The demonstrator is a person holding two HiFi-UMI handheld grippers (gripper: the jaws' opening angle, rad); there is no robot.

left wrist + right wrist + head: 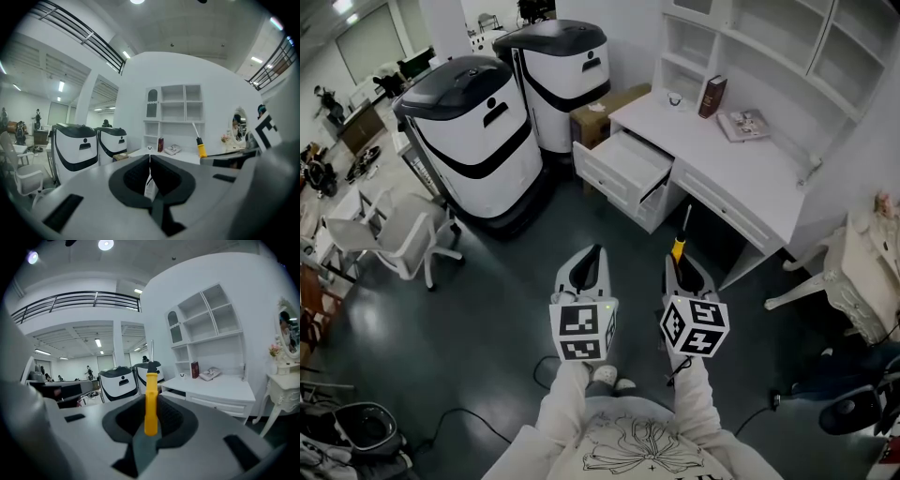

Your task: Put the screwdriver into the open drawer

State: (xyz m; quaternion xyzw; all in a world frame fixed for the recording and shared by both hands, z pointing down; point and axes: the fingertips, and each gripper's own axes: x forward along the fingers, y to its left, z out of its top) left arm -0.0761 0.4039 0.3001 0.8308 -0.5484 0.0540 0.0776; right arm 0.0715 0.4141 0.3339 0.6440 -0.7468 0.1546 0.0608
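The screwdriver (151,401) was held upright by its yellow handle, clamped between the fingers of the right gripper (679,265), on the near side of the bench (750,178). The open drawer (630,161) was seen farther off, to the left. The left gripper (593,259) was held alongside, its fingers closed together.

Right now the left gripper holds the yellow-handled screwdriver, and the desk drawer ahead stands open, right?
Wrong gripper. The right gripper view shows the right gripper closed on the yellow-handled screwdriver. The left gripper view shows the left gripper with its jaws together and nothing between them. The desk drawer does stand open, as the head view shows.
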